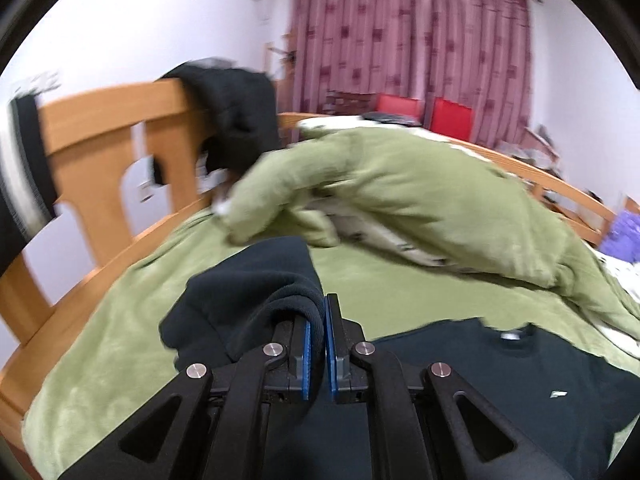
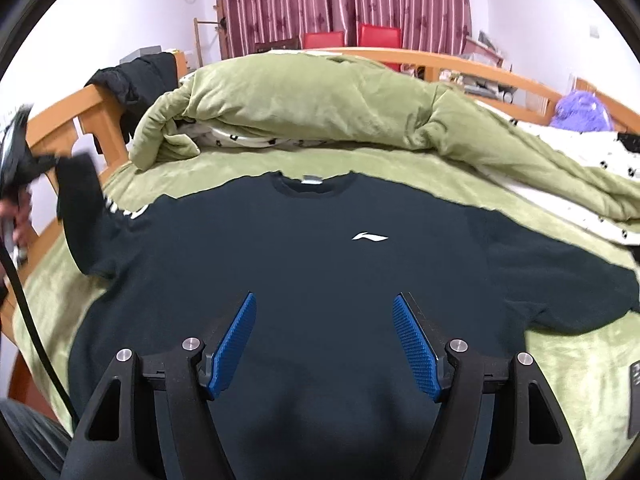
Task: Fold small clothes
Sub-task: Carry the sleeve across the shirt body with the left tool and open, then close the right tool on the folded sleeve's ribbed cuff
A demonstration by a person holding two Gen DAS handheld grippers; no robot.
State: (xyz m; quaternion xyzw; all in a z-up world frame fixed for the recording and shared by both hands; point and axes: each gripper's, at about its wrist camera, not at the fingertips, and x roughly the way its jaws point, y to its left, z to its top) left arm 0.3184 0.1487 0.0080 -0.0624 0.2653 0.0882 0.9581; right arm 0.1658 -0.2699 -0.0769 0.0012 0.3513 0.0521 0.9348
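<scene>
A dark sweatshirt [image 2: 304, 264] with a white chest logo lies front up on the green bedsheet [image 2: 568, 364], neck toward the far side. My left gripper [image 1: 319, 308] is shut on the cuff of its sleeve [image 1: 248, 292], which hangs lifted off the bed and folds over the fingers. The right wrist view shows that gripper [image 2: 44, 166] blurred at the far left, with the sleeve [image 2: 78, 188] raised beside it. My right gripper [image 2: 324, 300] stands open above the lower body of the sweatshirt, nothing between its blue pads [image 2: 236, 344].
A bunched green duvet [image 2: 320, 100] lies across the bed beyond the sweatshirt. The wooden bed frame [image 1: 100, 128] has a black garment [image 1: 236, 108] draped over it. A black cable [image 2: 28, 320] hangs at the left; a dark remote [image 2: 634, 400] lies at the right edge.
</scene>
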